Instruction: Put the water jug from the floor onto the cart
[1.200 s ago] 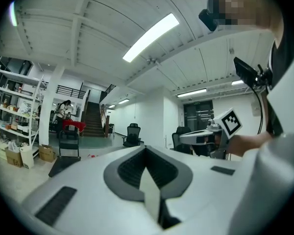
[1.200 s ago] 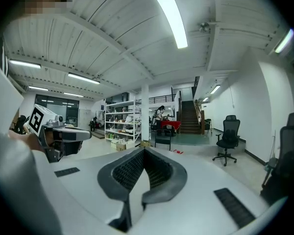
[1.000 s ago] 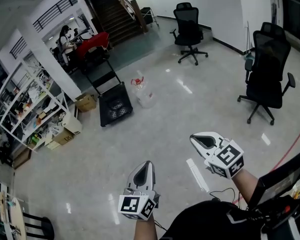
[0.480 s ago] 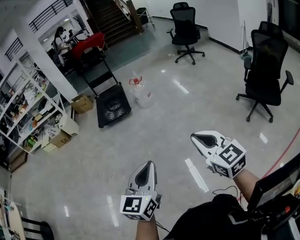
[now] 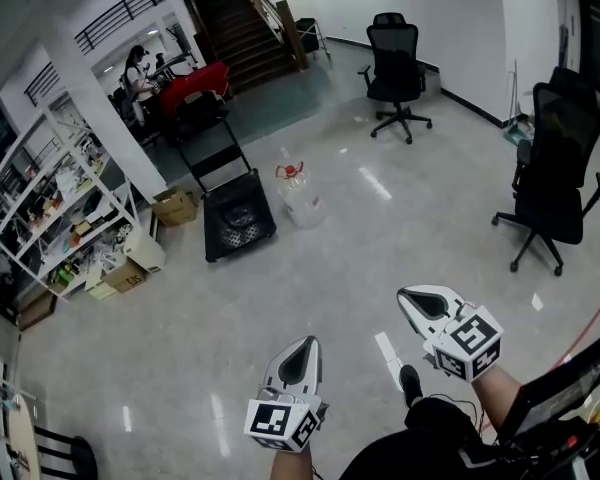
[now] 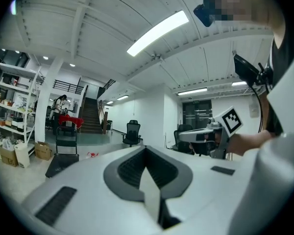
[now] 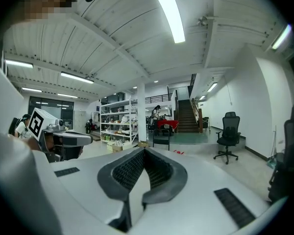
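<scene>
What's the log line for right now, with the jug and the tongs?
water jug: on floor beside cart | left tongs: shut, empty | right tongs: shut, empty | stage: jug not reached

A black chair [image 5: 394,63] stands near the far wall [image 5: 450,8], and a second chair [image 5: 560,168] stands at the right. Crowded shelves [image 5: 55,218] line the left side, with boxes [image 5: 176,206] on the floor [image 5: 280,308] just beside them. Beyond a white pillar [image 5: 105,118], a person [image 5: 138,73] is near a red cloth [image 5: 192,83]. Stairs [image 5: 242,33] rise behind. A red cable [image 5: 592,318] lies at the right edge.
</scene>
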{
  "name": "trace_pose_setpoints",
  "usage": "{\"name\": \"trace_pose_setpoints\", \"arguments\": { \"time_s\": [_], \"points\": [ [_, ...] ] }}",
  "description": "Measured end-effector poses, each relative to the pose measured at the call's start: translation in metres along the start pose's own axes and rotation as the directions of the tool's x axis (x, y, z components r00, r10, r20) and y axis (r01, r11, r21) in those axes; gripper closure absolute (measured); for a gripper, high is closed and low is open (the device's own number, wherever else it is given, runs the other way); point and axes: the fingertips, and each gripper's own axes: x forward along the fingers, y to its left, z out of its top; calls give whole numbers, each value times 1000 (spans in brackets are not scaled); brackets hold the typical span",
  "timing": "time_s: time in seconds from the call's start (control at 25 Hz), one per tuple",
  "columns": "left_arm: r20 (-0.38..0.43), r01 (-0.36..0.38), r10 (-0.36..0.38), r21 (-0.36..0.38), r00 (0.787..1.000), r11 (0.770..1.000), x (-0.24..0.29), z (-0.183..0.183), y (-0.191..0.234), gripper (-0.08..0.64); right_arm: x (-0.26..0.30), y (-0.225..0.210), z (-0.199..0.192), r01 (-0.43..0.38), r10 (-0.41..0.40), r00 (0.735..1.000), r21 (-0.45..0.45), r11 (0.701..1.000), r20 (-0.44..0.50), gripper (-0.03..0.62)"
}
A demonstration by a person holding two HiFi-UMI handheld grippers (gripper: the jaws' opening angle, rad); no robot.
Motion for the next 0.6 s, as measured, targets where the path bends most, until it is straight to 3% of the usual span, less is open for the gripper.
{"name": "trace_pose_setpoints", "arguments": {
  "time_s": [0.6],
  "points": [
    [-49, -99, 102, 77, 994, 992, 203, 37, 101, 560, 167, -187, 33, -98, 98, 995, -4, 995, 33, 591]
  ]
}}
